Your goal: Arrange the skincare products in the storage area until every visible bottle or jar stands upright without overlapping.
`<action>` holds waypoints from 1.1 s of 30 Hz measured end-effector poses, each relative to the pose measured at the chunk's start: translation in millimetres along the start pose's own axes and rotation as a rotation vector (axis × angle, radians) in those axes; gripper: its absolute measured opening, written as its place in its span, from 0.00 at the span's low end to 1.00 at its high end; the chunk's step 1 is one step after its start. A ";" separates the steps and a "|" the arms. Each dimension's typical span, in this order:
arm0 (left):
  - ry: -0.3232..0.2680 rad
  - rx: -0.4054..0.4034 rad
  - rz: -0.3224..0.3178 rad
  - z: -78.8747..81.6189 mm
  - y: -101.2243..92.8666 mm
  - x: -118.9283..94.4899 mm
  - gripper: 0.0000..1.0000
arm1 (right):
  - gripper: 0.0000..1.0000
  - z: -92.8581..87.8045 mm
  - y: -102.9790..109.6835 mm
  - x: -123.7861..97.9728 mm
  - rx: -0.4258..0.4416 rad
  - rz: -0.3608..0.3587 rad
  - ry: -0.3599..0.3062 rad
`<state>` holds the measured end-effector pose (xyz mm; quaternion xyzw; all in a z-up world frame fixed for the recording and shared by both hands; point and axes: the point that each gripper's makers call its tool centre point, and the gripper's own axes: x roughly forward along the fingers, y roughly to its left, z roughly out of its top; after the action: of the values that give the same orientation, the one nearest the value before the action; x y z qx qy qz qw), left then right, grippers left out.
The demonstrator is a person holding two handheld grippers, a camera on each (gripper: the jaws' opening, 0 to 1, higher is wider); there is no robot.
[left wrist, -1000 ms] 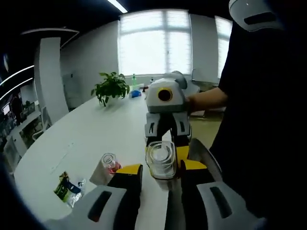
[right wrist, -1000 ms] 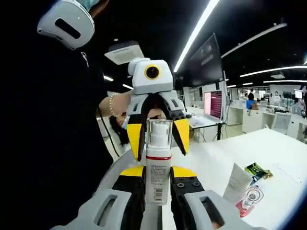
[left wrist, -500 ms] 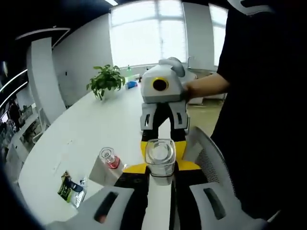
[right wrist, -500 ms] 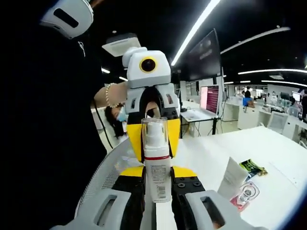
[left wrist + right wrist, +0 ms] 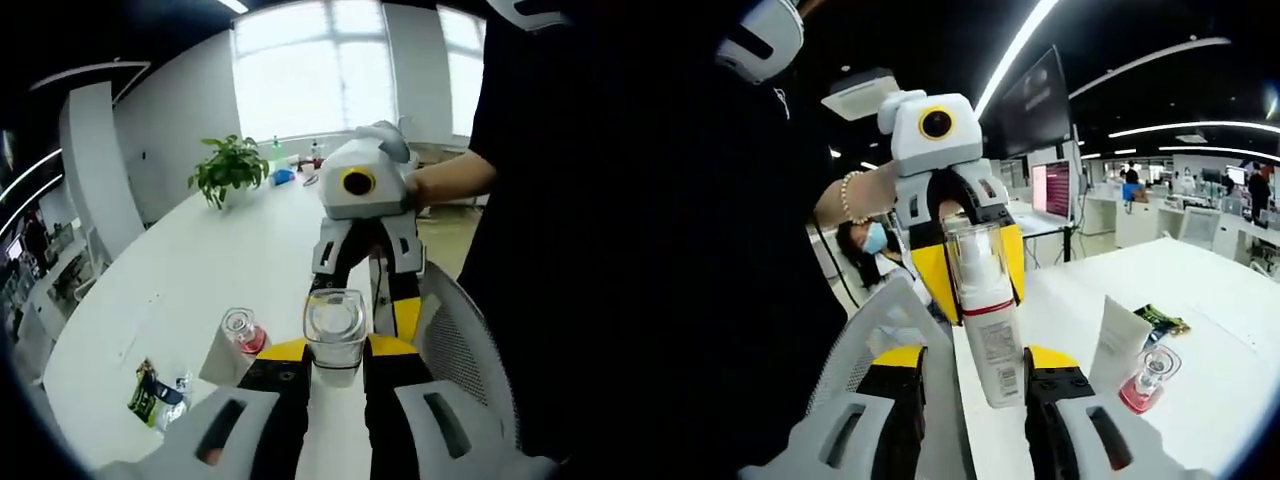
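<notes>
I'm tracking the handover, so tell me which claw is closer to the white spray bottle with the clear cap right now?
Left. The left claw is closed on the spray bottle around its capped top, while the right claw has its jaws spread open on either side of the bottle's lower body.

Spray bottle: white body, red band under clear cap, small dark print on label. Left gripper & right gripper: grey-white shells, black jaws w/ yellow tips. Table: plain white. Near its edge: small clear bottle w/ pink-red liquid, white tube, green/black/yellow sachet. Plant green. Chair mesh white. Person's top black.
</notes>
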<state>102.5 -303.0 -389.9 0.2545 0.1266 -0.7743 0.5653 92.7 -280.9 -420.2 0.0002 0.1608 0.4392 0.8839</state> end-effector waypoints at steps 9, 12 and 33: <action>0.059 -0.008 0.020 -21.7 11.7 14.5 0.23 | 0.48 -12.5 -10.3 -8.3 0.051 -0.080 -0.004; 0.072 -0.017 0.022 -33.7 17.8 20.6 0.23 | 0.53 -17.1 -12.3 -10.4 0.062 -0.109 -0.003; 0.096 -0.038 0.007 -95.8 43.0 59.3 0.22 | 0.84 -38.7 -24.7 -15.6 0.170 -0.237 -0.018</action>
<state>153.3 -318.8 -498.1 0.2811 0.1673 -0.7567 0.5660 92.1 -313.6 -456.0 0.0602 0.1886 0.3167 0.9276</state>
